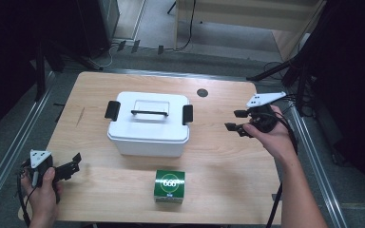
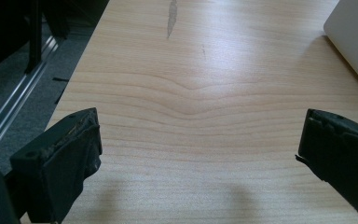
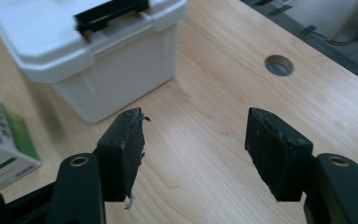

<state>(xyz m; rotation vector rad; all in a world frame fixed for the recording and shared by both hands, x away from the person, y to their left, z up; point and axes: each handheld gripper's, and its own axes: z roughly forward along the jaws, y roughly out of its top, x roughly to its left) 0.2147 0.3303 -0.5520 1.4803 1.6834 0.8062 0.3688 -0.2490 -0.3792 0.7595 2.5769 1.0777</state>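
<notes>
A white lidded storage box [image 1: 148,124] with black side latches and a black top handle stands mid-table; its right end [image 3: 98,60] fills the upper left of the right gripper view. A small green and white carton [image 1: 169,186] lies in front of it, and its edge [image 3: 2,140] peeks in at that view's left. My right gripper [image 1: 234,120] hovers above the table to the right of the box, pointing at it, jaws open with bare wood between them. Near the front left corner, my left gripper [image 1: 77,160] is held low, jaws wide open and empty.
The wooden table [image 1: 218,156] has a round cable hole [image 1: 202,92] behind the box, which also appears as a hole [image 3: 278,65] in the right gripper view. A grey scuff [image 2: 171,16] marks the wood ahead of the left gripper. Metal floor rails run along both table sides.
</notes>
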